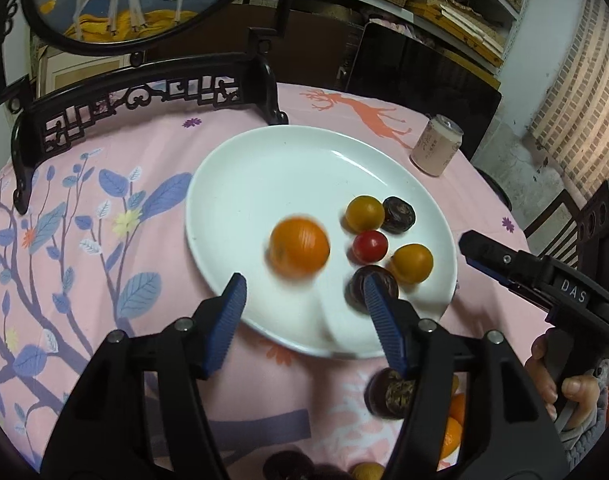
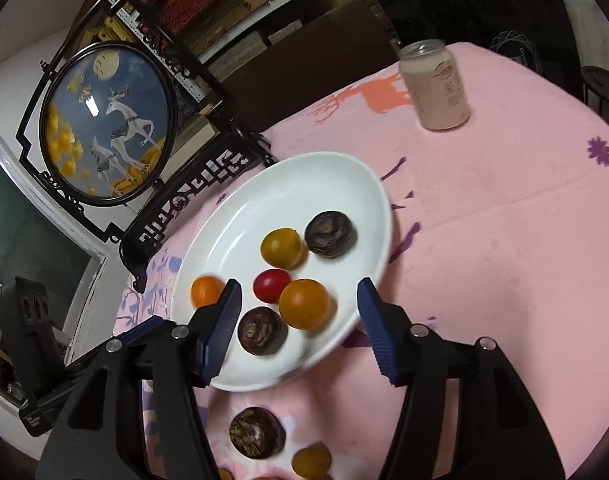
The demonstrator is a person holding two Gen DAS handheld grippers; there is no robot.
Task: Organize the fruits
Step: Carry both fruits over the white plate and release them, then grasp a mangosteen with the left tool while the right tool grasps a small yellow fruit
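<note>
Plate: I see a white oval ceramic plate [image 1: 264,168] on the pink leaf-printed cloth [image 1: 104,208] covering the tabletop.
On plate: one blurred orange mandarin [image 1: 299,246], two yellow-orange round fruits [image 1: 364,213], one red cherry tomato [image 1: 369,246], two dark purple wrinkled fruits [image 1: 398,214].
Off plate: another dark purple wrinkled fruit [image 2: 256,432] and a yellow fruit [image 2: 311,462] lie on the cloth nearer me.
Left tool [image 1: 304,312]: my blue-padded fingers stand apart, nothing between them, above the plate's near rim.
Right tool [image 2: 298,324]: fingers apart, gripping nothing, over the plate's near fruits.
Other: pale pink drink can [image 1: 436,145] stands upright beyond the plate; black carved stand with round deer painting [image 2: 108,120] behind.
</note>
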